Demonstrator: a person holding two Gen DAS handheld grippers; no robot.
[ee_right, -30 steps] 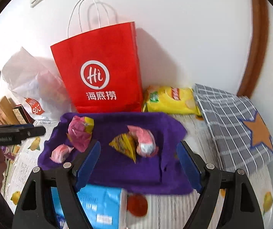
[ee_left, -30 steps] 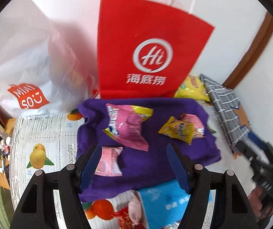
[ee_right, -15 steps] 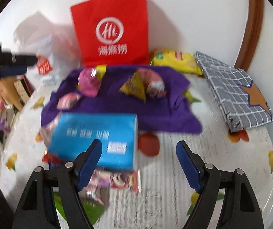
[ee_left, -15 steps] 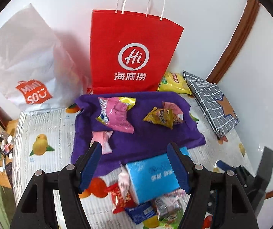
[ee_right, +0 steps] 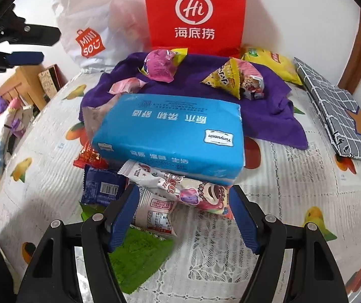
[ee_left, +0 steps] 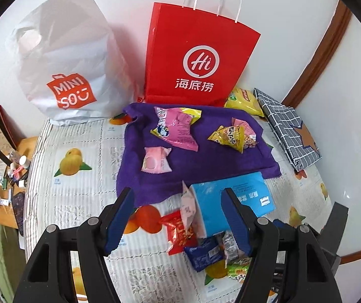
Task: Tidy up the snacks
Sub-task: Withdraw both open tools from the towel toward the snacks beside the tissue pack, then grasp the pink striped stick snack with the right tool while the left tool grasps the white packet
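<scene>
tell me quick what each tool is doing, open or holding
Left tool: open, holding nothing.
Right tool: open, holding nothing, close to the strawberry bear snack packet.

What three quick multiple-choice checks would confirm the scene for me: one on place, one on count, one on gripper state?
1. What does the blue tissue pack rest on?
A. snack packets
B. the purple cloth only
C. the red bag

2. How many packets lie on the purple cloth?
A. two
B. four
C. six

3. How does the right gripper stand?
A. shut on the pack
B. open, holding nothing
C. shut on a packet

Answers: 1 A, packets stick out beneath it; 2 B, two pink ones, plus a yellow and pink pair; 3 B, its fingers stand apart.
</scene>
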